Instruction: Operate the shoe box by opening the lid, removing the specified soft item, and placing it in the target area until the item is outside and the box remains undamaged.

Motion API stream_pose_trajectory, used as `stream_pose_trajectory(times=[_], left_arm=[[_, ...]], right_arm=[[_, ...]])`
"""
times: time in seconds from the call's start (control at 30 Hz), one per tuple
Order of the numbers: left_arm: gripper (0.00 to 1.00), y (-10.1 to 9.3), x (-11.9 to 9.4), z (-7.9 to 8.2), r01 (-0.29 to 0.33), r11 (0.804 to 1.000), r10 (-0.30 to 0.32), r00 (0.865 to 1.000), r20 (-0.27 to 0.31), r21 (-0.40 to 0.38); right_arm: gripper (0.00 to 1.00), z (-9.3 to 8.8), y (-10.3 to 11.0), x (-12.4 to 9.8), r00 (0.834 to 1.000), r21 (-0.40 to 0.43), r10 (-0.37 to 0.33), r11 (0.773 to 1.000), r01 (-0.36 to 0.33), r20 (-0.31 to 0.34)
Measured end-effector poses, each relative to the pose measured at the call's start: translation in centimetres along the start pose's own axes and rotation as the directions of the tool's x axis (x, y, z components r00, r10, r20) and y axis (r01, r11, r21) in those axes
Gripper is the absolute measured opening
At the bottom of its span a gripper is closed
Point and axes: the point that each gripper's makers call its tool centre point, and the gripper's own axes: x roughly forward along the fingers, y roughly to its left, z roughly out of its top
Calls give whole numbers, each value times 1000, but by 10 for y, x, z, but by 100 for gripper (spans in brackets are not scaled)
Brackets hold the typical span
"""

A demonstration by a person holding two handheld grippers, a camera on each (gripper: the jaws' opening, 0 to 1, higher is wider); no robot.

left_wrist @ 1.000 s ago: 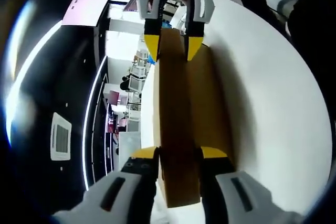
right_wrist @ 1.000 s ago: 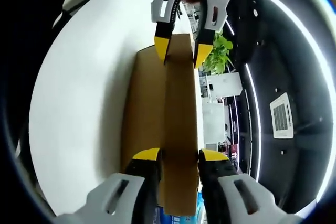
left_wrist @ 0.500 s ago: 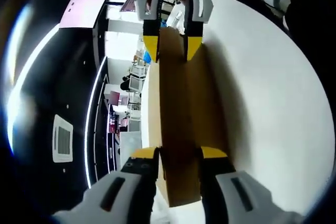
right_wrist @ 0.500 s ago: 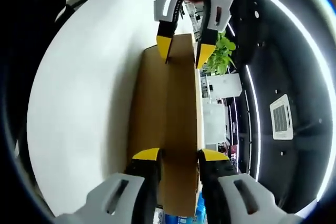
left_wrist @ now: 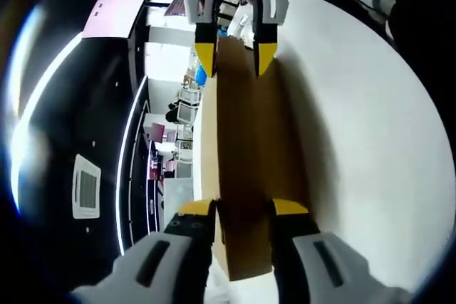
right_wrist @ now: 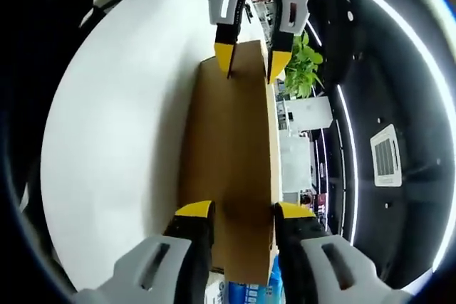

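In the left gripper view my left gripper (left_wrist: 242, 211) is clamped on the near end of the brown shoe box (left_wrist: 246, 140), which lies over the white table (left_wrist: 356, 140). My right gripper (right_wrist: 242, 211) grips the opposite end of the box, its yellow-tipped jaws on either side of the cardboard panel. Each gripper appears at the far end of the box in the other's view.

Bright white tabletop (left_wrist: 370, 126), dark ceiling with glaring light strips (right_wrist: 388, 26), heavy fisheye bending, blurred edges
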Motion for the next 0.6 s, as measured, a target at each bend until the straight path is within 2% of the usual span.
stream_pose_trajectory(times=[0.3, 0.6], left_arm=[[30, -3, 0, 0, 6, 1000, -6, 1000, -3, 0], [29, -8, 4, 0, 9, 1000, -9, 1000, -4, 0]], right_arm=[[30, -1, 1, -1, 1000, -38, -8, 999, 8, -10], [30, 1, 7, 2, 1000, -36, -2, 999, 2, -14]])
